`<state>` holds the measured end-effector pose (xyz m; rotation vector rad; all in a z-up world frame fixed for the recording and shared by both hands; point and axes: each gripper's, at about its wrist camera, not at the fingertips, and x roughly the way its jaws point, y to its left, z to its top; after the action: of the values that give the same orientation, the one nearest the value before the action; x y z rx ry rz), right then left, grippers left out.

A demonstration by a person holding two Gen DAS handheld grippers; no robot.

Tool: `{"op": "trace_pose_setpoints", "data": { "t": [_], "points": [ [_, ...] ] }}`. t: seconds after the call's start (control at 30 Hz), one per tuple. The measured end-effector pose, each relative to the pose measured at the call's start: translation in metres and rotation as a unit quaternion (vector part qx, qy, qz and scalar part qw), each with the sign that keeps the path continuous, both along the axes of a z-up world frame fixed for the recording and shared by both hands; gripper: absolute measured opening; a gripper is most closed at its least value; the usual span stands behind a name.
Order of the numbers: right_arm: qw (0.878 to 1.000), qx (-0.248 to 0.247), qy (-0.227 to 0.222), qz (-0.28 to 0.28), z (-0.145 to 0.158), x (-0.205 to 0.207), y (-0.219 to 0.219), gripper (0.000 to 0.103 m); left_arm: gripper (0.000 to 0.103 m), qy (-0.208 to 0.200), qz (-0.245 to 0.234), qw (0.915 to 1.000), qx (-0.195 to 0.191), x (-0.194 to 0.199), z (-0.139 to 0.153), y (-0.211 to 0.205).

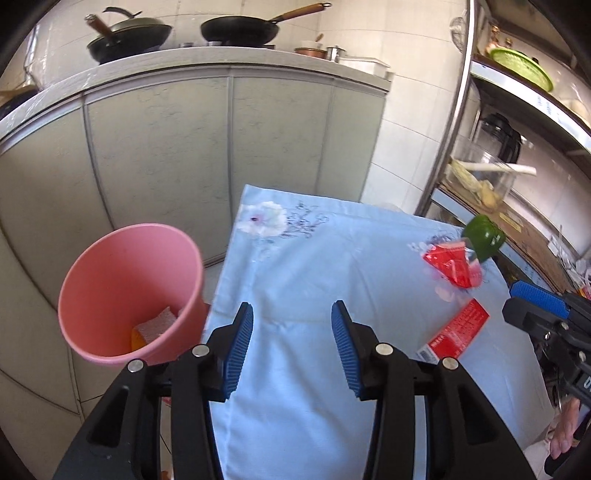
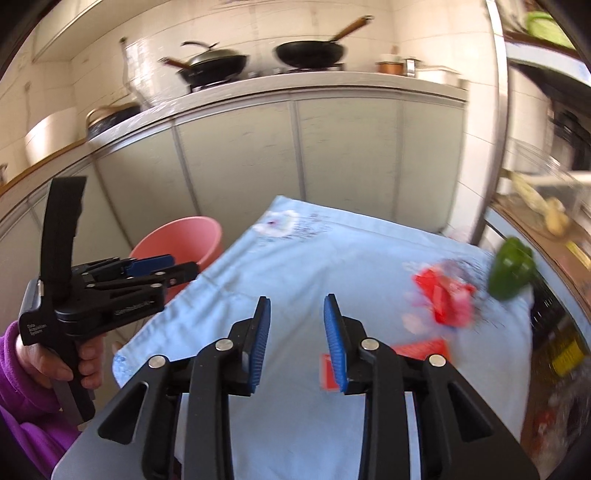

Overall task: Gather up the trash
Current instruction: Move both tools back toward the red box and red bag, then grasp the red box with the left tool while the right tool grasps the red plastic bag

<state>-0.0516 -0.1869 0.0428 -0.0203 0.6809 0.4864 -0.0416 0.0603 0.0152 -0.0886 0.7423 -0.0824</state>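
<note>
Trash on the blue cloth (image 1: pixel 314 266): two red wrappers (image 1: pixel 452 269) (image 1: pixel 456 332), one green pepper (image 1: pixel 484 236). Left gripper (image 1: pixel 291 343) and right gripper (image 2: pixel 295 332) both gape empty beside one pink bin (image 1: pixel 129 277).

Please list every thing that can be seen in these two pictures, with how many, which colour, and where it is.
pink bin: 1, pink, on the floor left of the table, some trash inside
tablecloth: 1, light blue with flowers, over the table
crumpled wrapper: 1, red, far right of the cloth
flat packet: 1, red, nearer than the wrapper
green pepper: 1, green, far right edge of the table
woks: 2, black, on the counter
basket: 1, green, upper right shelf
left gripper: black with blue pads, open, empty
right gripper: same, open, empty
</note>
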Motion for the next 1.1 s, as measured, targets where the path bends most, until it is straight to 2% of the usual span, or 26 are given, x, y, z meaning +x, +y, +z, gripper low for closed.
{"op": "trace_pose_setpoints", "data": {
  "t": [0.27, 0.47, 0.63, 0.7, 0.73, 0.87, 1.1],
  "points": [
    [0.993, -0.007, 0.024, -0.112, -0.02, -0.005, -0.081, 0.03, 0.047, 0.026, -0.084, 0.9941, -0.064, 0.005, -0.005, -0.026],
    [0.988, -0.001, 0.055, -0.146, -0.042, -0.003, -0.114, 0.03, 0.047, 0.055, -0.173, 0.9798, -0.084, 0.018, -0.012, -0.074],
    [0.986, 0.01, 0.072, -0.149, -0.055, 0.004, -0.124, 0.03, 0.047, 0.079, -0.26, 0.9615, -0.042, 0.03, -0.022, -0.125],
    [0.985, 0.016, 0.078, -0.151, -0.06, 0.008, -0.129, 0.03, 0.051, 0.096, -0.29, 0.9518, -0.027, 0.036, -0.028, -0.143],
    [0.985, 0.02, 0.081, -0.152, -0.062, 0.009, -0.131, 0.031, 0.057, 0.105, -0.301, 0.9475, -0.018, 0.04, -0.033, -0.152],
    [0.983, 0.031, 0.09, -0.155, -0.07, 0.013, -0.143, 0.031, 0.061, 0.126, -0.316, 0.9401, 0.022, 0.057, -0.05, -0.177],
    [0.982, 0.035, 0.093, -0.158, -0.074, 0.02, -0.154, 0.03, 0.061, 0.147, -0.33, 0.9311, 0.052, 0.076, -0.07, -0.197]
  ]
}}
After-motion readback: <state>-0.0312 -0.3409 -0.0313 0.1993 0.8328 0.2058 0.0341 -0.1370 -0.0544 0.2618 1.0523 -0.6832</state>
